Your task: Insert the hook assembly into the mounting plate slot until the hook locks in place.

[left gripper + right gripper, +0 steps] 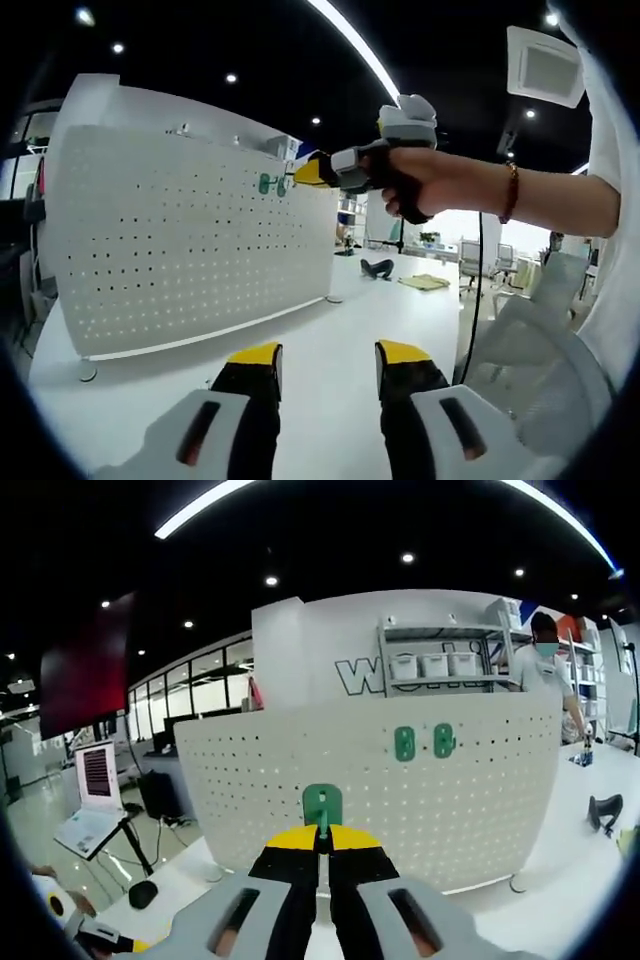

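A white perforated mounting plate [190,240] [400,780] stands upright on the white table. Two green hooks [424,742] hang on it near its top, also seen as green hooks [270,184] in the left gripper view. My right gripper [322,832] is shut on a third green hook [322,806], held upright in front of the plate and apart from it. In the left gripper view that right gripper [312,172] is held by a hand close to the plate's upper right. My left gripper [328,358] is open low over the table with nothing between its jaws.
The white table [340,330] stretches behind the plate with a dark object [377,267] and yellow-green sheet [422,283] on it. Chairs [480,262] stand beyond. A person [545,665] stands by shelves [440,660] at the back. A laptop [92,795] sits lower left.
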Tool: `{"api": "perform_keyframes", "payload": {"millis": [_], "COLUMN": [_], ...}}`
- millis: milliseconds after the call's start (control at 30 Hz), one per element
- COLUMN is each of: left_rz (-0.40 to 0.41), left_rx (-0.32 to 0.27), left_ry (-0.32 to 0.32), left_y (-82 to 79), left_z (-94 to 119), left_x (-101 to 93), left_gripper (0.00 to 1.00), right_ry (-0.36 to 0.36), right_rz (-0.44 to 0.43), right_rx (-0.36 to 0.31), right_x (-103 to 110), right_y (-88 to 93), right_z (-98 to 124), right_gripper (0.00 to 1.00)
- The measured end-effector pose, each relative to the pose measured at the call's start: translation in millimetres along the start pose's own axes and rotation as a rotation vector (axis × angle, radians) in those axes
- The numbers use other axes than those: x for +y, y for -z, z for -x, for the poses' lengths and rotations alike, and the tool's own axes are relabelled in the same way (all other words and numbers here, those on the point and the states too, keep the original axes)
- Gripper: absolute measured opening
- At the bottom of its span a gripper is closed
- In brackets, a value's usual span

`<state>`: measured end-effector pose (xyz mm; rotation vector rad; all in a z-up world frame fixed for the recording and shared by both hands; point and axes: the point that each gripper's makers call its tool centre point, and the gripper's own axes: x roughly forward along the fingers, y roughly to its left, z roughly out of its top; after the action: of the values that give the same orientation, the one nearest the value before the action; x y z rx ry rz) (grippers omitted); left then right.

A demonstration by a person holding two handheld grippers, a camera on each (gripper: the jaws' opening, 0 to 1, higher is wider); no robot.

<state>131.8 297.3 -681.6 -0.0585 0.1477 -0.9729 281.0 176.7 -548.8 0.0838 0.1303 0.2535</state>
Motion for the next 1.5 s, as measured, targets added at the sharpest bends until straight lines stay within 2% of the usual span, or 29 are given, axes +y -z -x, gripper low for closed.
{"api": "perform_keyframes", "payload": {"millis": [533,1100,1500], "left_rz": [-0.017,-0.052,-0.043], "left_rx": [0.012,0.025,0.028], "left_ry": [-0.013,-0.051,-0.061], "left_y": [2.8,3.2,6.7], "left_z": [3,2,4], "left_x": [5.0,13.2,14.4], "left_gripper": [0.46,0.66,0.66], "right_ry": [0.039,0.049,0.063], "right_rz": [0.002,0.023,0.032], "right_rx": [-0.015,-0.014,-0.026], "right_x": [-14,-20,-25], "right_y": [-17.1,-26.5,-34.0], "right_z": [-21,-42,-55], "right_gripper": [0.01,0.01,0.01]}}
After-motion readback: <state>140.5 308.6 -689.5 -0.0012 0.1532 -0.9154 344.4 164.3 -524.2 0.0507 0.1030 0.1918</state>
